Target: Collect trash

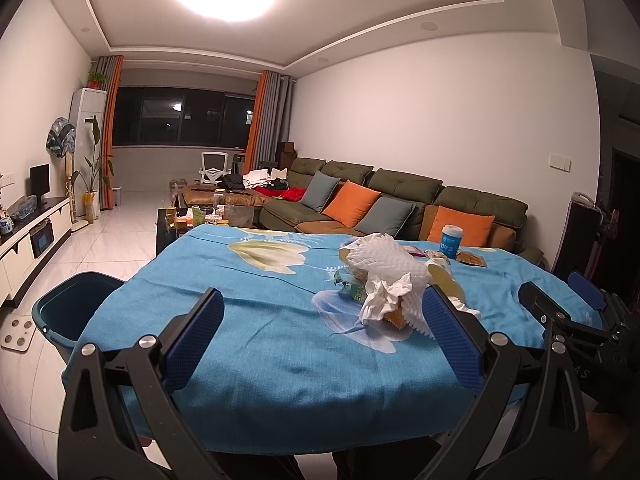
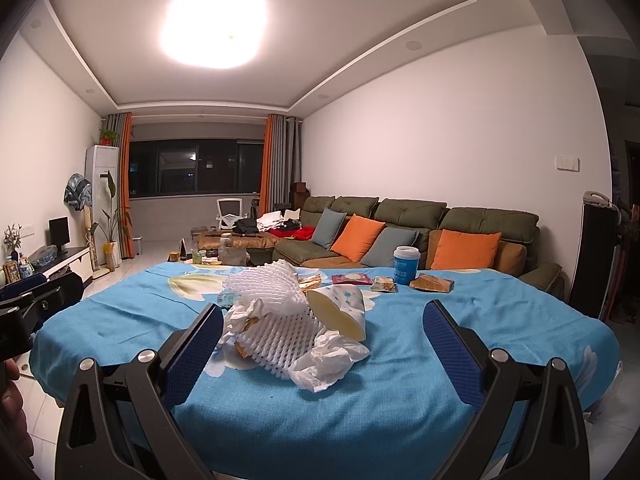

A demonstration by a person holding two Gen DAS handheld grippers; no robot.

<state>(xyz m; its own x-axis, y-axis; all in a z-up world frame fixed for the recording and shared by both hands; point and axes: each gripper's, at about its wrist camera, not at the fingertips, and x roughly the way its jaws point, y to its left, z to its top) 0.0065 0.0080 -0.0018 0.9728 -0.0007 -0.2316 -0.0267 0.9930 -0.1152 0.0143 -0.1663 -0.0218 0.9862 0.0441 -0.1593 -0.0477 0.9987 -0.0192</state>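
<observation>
So both grippers level at the near edge of the blue flower-print tablecloth (image 2: 400,400), fingers spread wide, nothing held. Left gripper (image 1: 324,334) left of the trash heap, right gripper (image 2: 324,344) facing it. Heap mid-cloth: 2 white foam fruit nets (image 2: 276,344), 2 crumpled tissues (image 2: 332,360), 1 tipped paper cup (image 2: 340,308). Behind heap: 1 blue tub (image 2: 406,266), 3 flat wrappers (image 2: 432,283).

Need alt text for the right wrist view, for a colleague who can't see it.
The open right gripper faces a trash pile on a blue tablecloth: white foam netting, crumpled tissue, a tipped paper cup. Behind lie snack wrappers, a blue cup and a green sofa.
</observation>
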